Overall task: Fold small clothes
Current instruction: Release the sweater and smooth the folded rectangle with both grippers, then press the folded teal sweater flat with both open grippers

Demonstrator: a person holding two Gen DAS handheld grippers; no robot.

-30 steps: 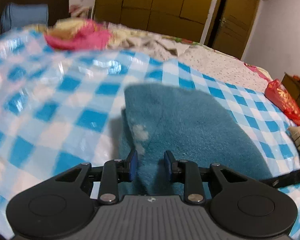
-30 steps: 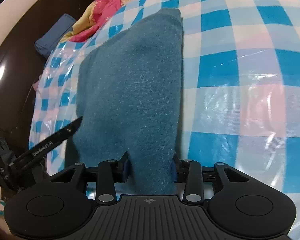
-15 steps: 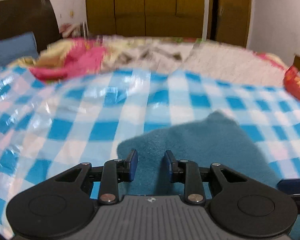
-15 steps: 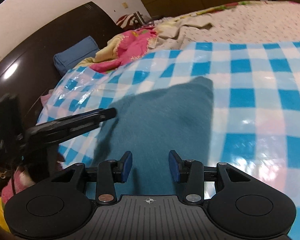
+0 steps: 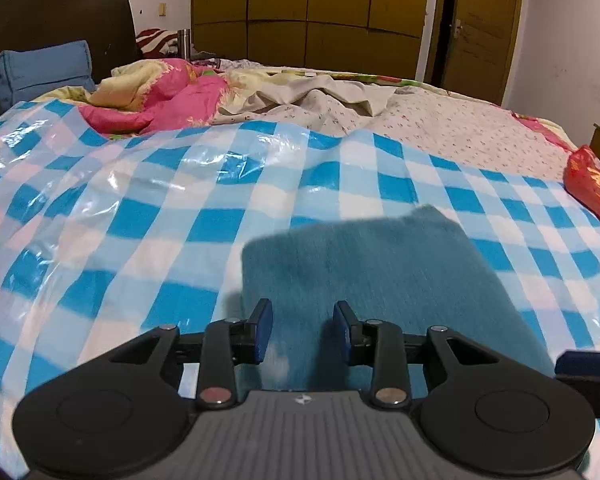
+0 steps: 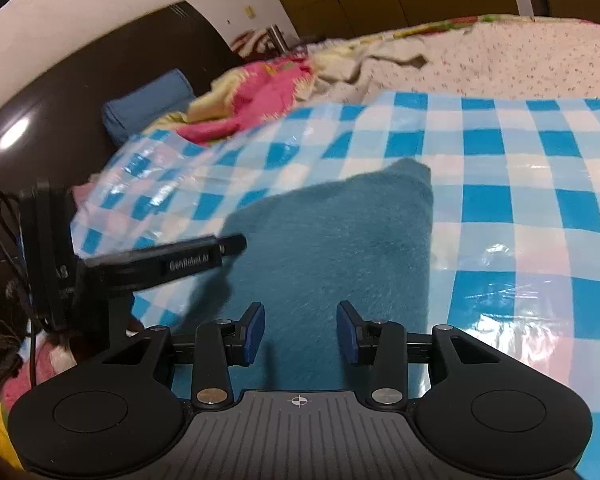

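Two grippers, both empty right now. The left gripper [image 5: 301, 330] has its jaws apart with nothing between them, and the right gripper [image 6: 300, 330] is the same, jaws spread and holding nothing. Both hover low over the near end of the teal cloth [image 5: 364, 276], pointing along it.

That cloth [image 6: 332, 248] is a fuzzy teal piece lying flat on the checked sheet [image 5: 140, 208], a shiny blue-and-white plastic one spread over the bed [image 5: 460, 128]. Looks like a folded rectangle, with one far corner sticking up a bit in the right wrist view. Its near edge runs under both grippers, so I can't see where it ends.

From the right wrist view, the left gripper [image 6: 228, 246] pokes in from the left side of the cloth, one finger reaching just over the cloth's left edge. In the left wrist view a bit of the right gripper [image 5: 588, 360] shows at the cloth's right side.

Beyond the sheet, past the cloth's far end, there's a pink blanket [image 5: 168, 100] bunched up, and a blue pillow [image 5: 40, 68] against the headboard [image 5: 56, 8]. A red bag [image 5: 592, 188] sits off to the cloth's right at the sheet's edge. Wardrobe [image 5: 308, 12] is at the back.
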